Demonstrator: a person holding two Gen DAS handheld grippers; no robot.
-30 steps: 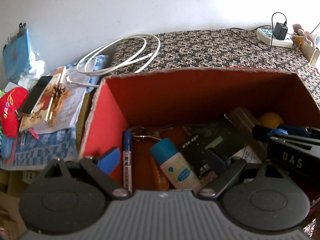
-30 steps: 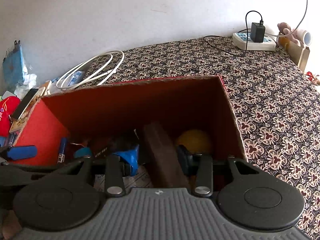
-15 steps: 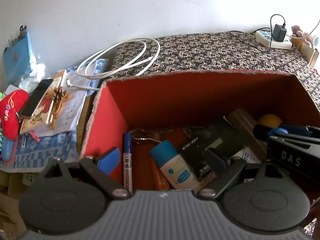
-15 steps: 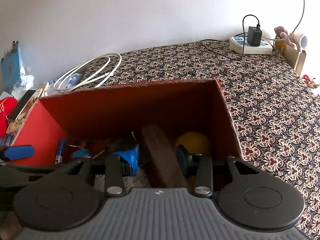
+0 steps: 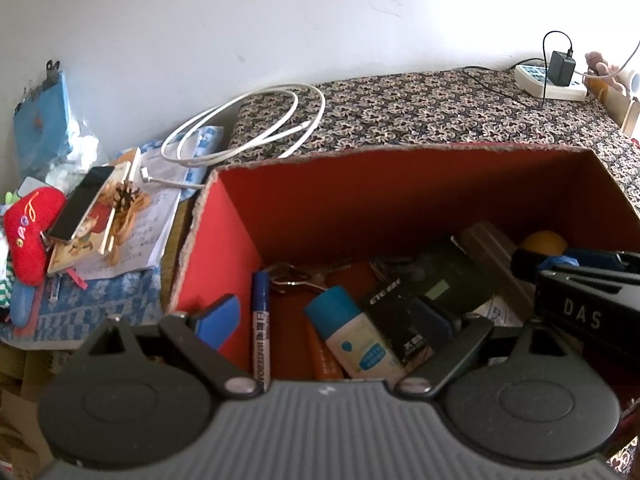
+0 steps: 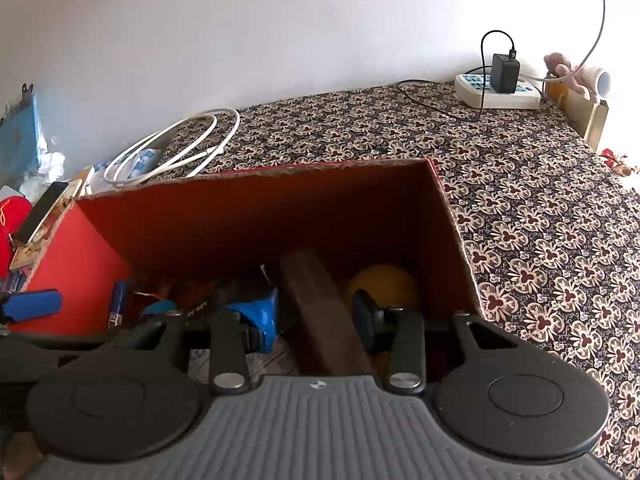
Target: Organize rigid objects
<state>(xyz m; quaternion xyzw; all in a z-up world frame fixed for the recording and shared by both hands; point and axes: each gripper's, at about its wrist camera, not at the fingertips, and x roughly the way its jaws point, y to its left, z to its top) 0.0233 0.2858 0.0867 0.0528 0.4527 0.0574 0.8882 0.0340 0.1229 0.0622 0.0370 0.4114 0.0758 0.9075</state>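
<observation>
Inside the red box (image 6: 256, 208), a brown block (image 6: 320, 304) is straddled by the spread right gripper (image 6: 316, 316), while the left gripper (image 5: 324, 320) is held wide open above a marker (image 5: 261, 320).

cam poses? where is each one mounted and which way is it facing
Left wrist: on the left gripper, above the red box's left half, facing marker and bottle; own open fingers show, right gripper intrudes.
Right wrist: on the right gripper, above the right half, facing wooden block and yellow ball; own open fingers show.
Shared: box, white cable, power strip.
</observation>
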